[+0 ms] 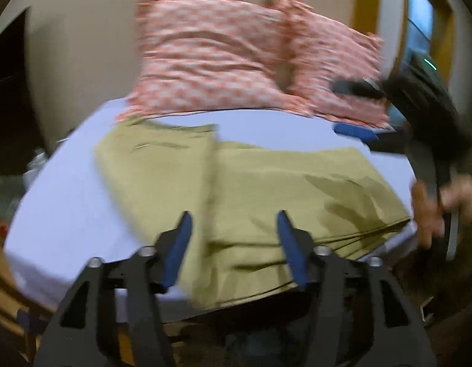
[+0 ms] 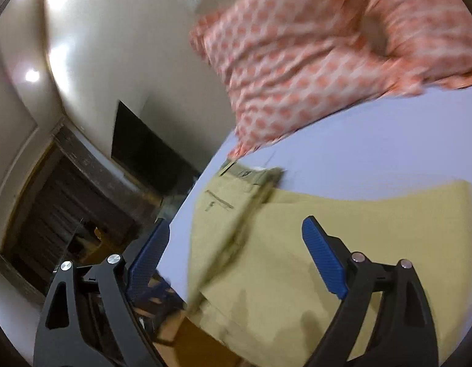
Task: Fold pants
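Khaki pants (image 1: 242, 183) lie folded on a pale lilac bed sheet (image 1: 61, 202), the waistband end with a back pocket at the far left. In the right wrist view the pants (image 2: 297, 244) reach to the bed's near edge. My left gripper (image 1: 234, 223) is open and empty, hovering over the pants' near edge. My right gripper (image 2: 236, 232) is open and empty above the pants. It also shows in the left wrist view (image 1: 355, 108) at the right, held by a hand (image 1: 435, 208).
Two pink-and-white patterned pillows (image 1: 211, 58) lean on the wall at the bed's head, seen too in the right wrist view (image 2: 312, 61). A dark doorway (image 2: 52, 214) and a dark wall panel (image 2: 144, 153) lie left of the bed.
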